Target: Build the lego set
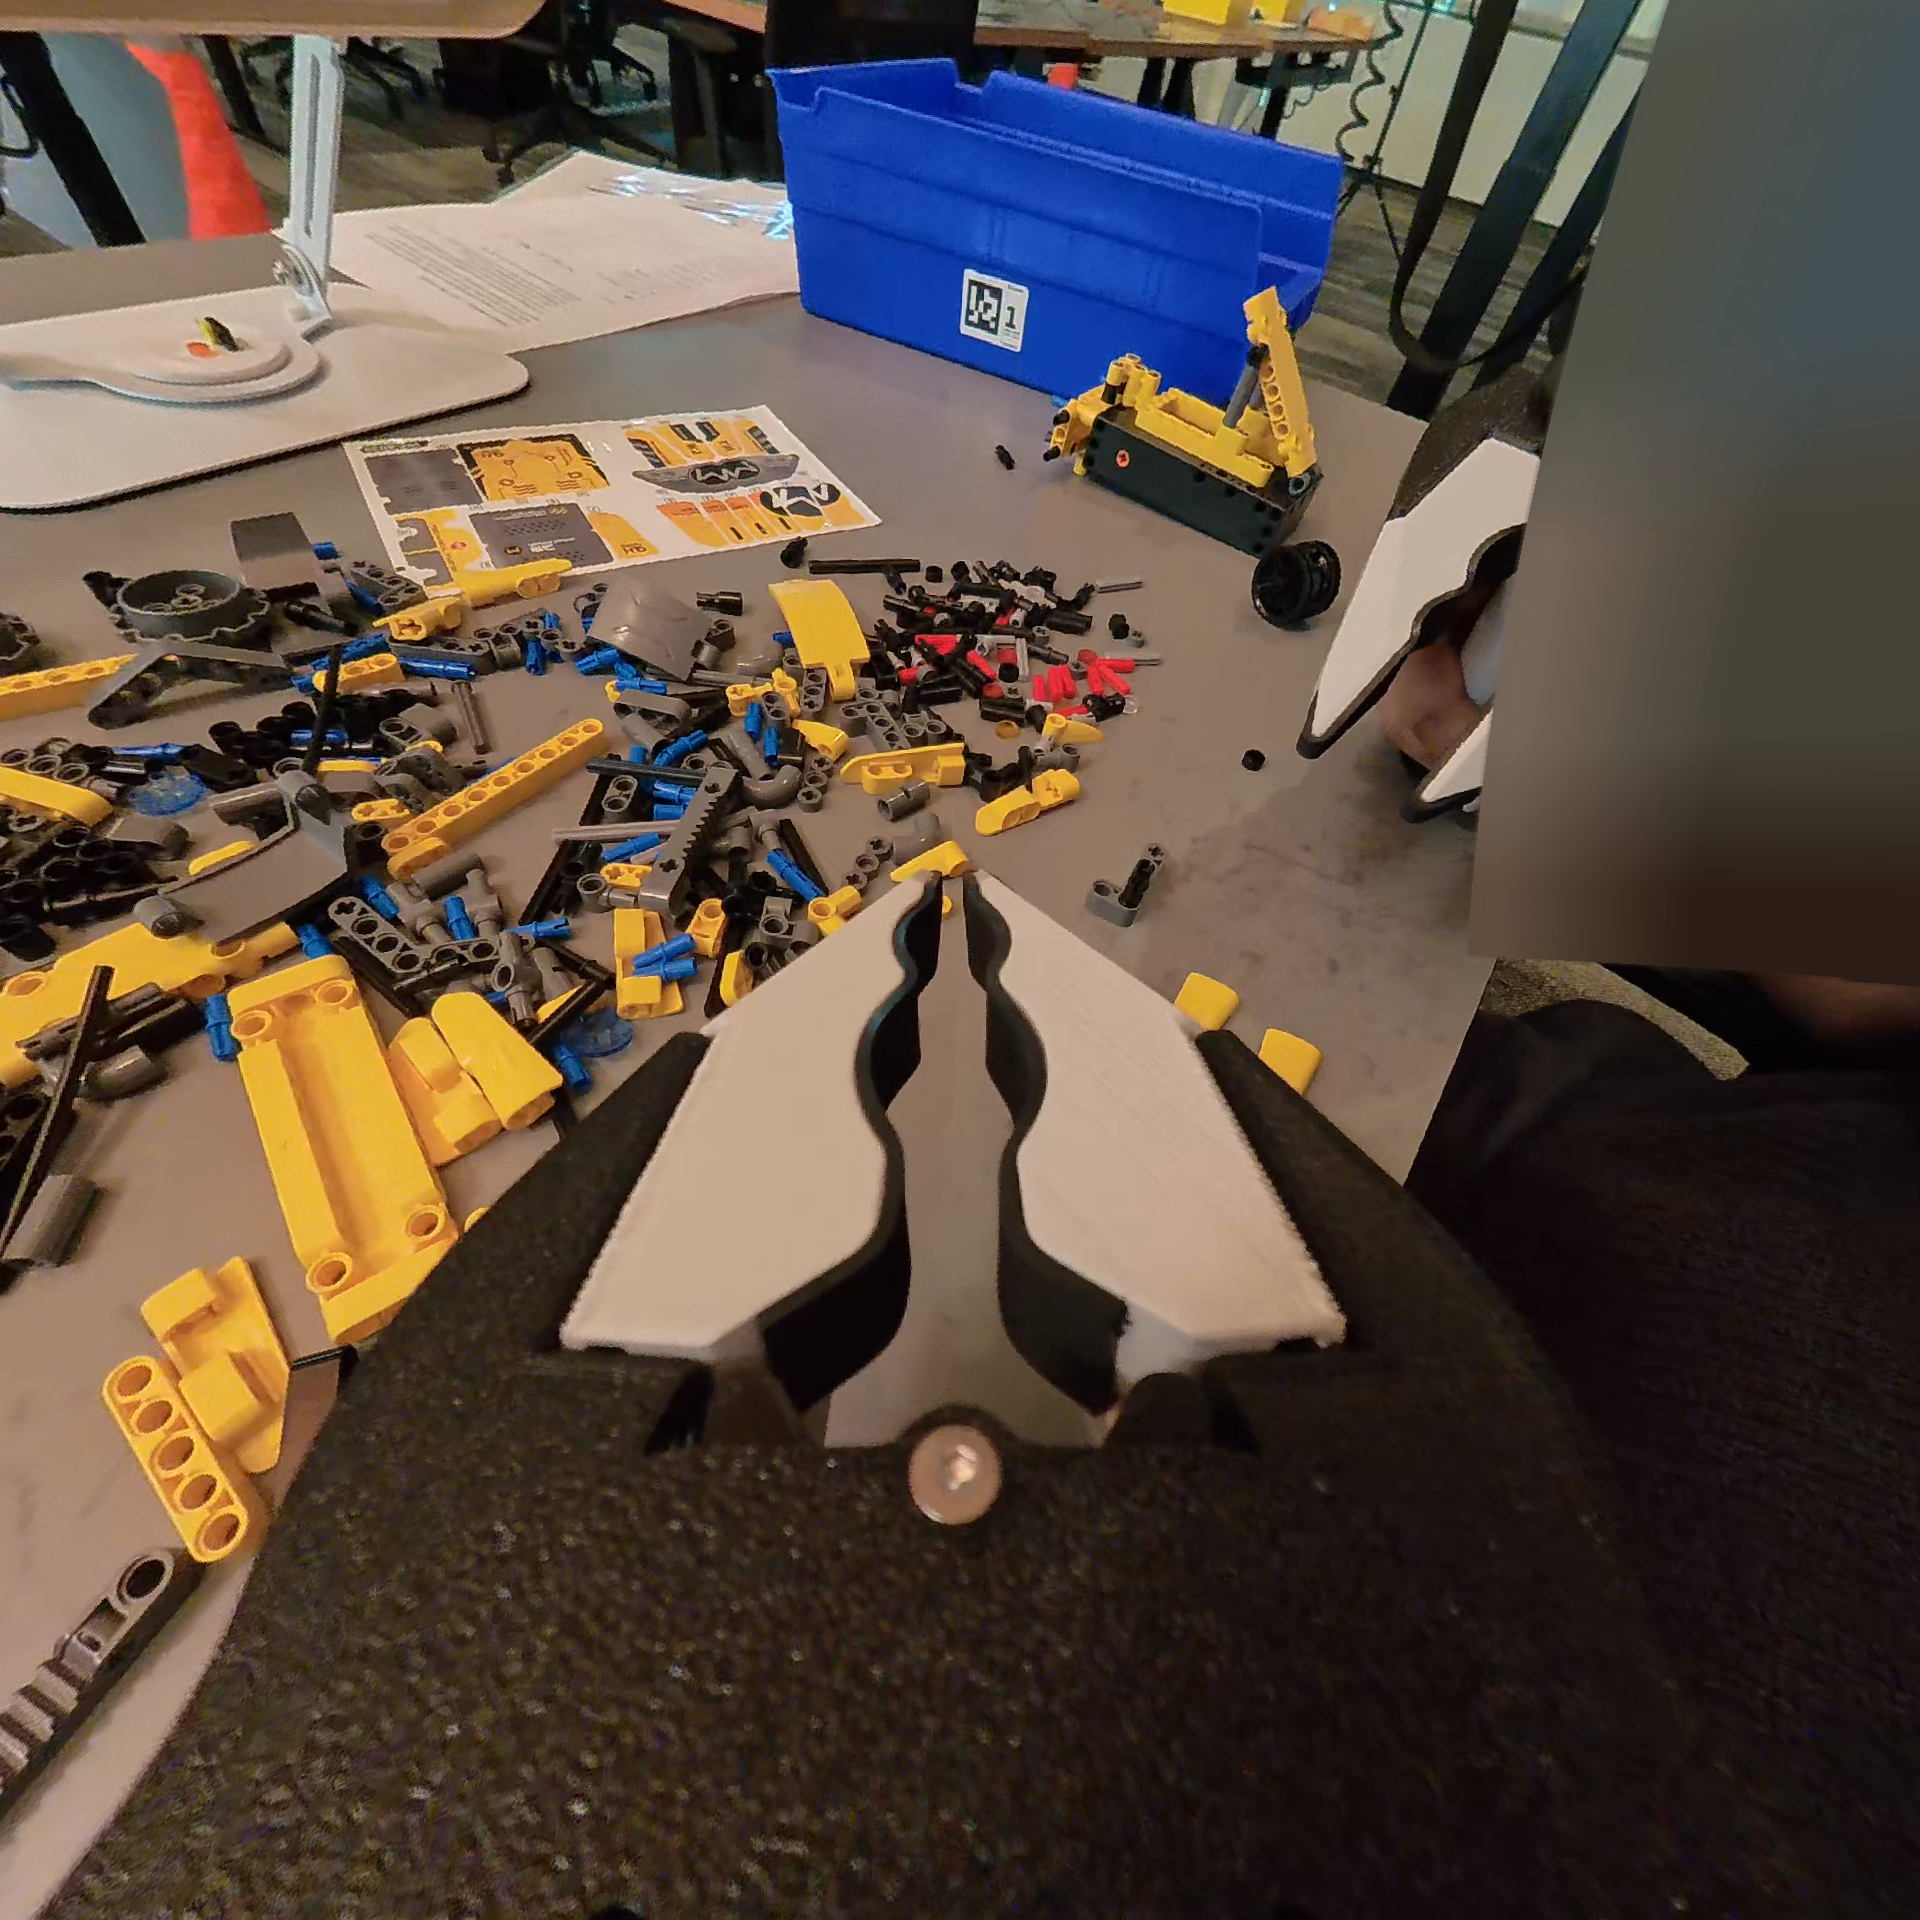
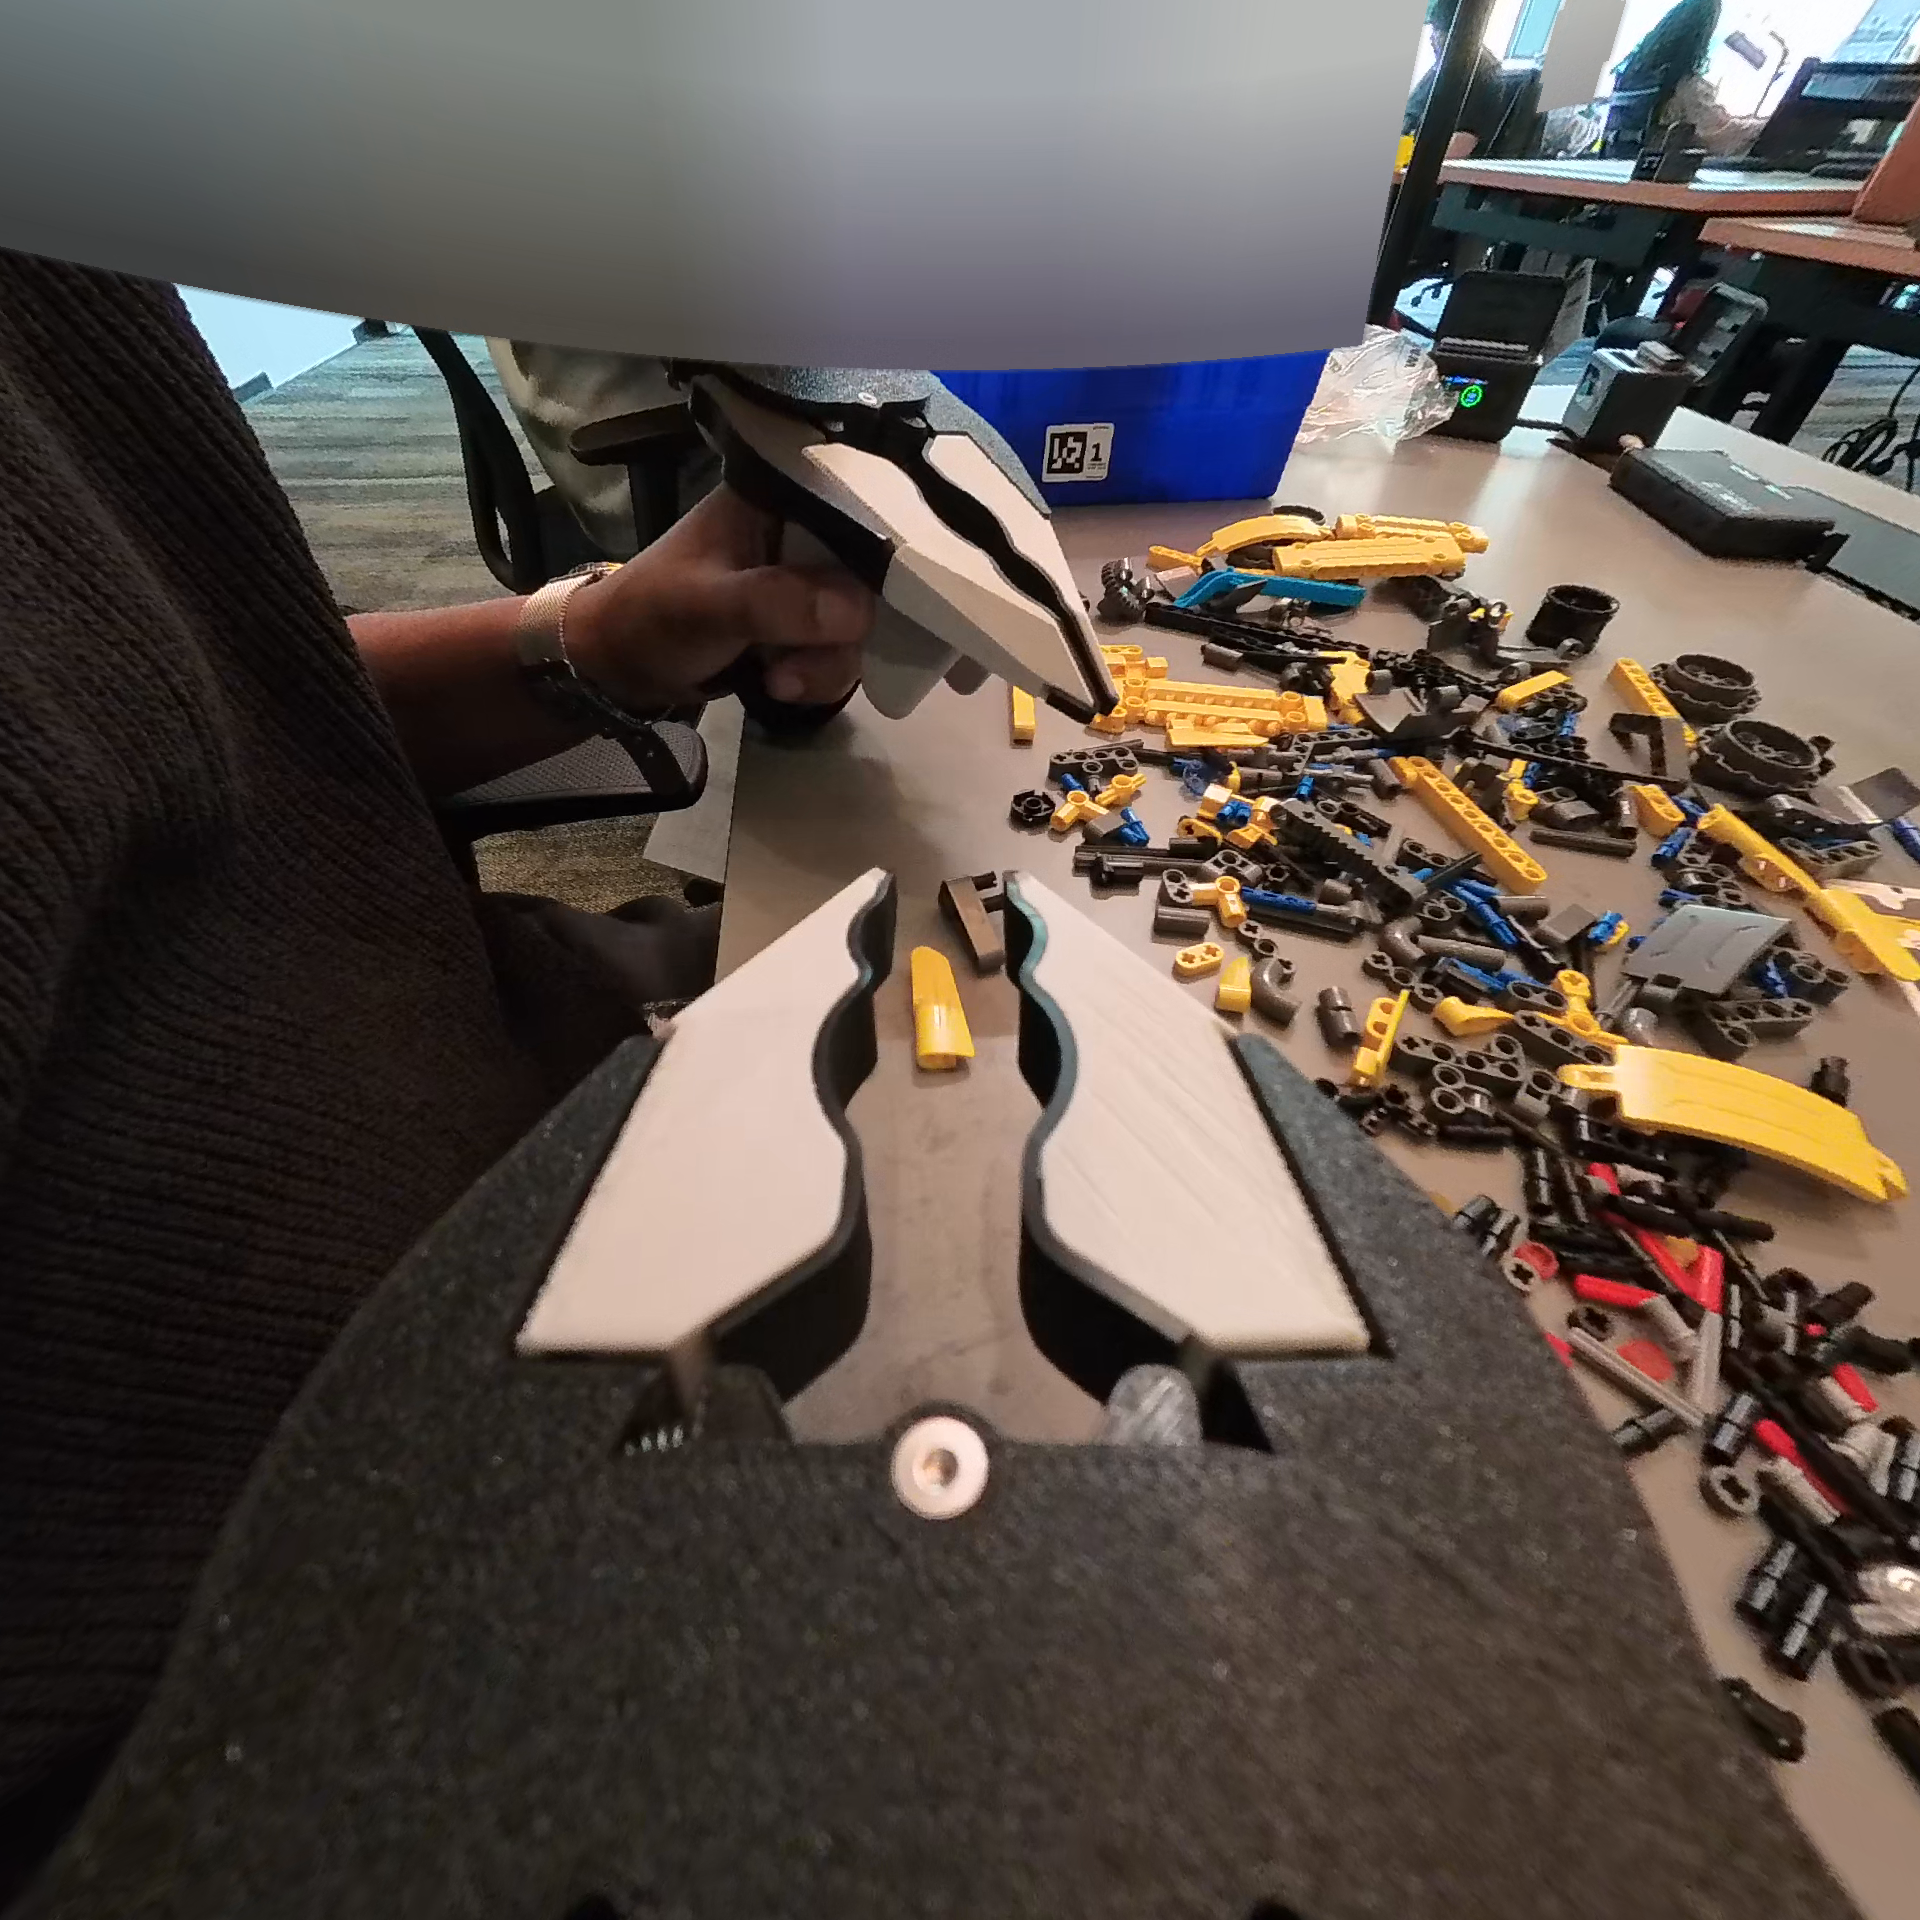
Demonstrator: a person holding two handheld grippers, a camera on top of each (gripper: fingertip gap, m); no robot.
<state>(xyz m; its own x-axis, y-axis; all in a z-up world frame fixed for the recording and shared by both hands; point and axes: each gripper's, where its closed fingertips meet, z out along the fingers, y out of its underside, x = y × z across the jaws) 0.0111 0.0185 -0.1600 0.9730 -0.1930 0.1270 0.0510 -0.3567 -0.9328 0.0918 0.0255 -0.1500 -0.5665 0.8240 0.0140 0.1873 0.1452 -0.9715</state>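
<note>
A small yellow-and-black model (image 1: 1195, 457) stands part-built by the blue bin (image 1: 1039, 229), loose pieces (image 1: 582, 790) scattered; the left gripper (image 1: 951, 883) is nearly closed, empty, while the right gripper (image 2: 948, 883) gapes empty over a yellow piece (image 2: 940, 1008).

yellow bricks (image 1: 343, 1132), blue bin (image 1: 1039, 208), grey table (image 1: 1299, 894)

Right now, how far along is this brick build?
Done: one small yellow-and-black assembly stands by the blue bin. In hand: nothing clearly gripped; left gripper shut, right gripper open over a dark angled piece. Left: most pieces lie loose on the table.
</note>
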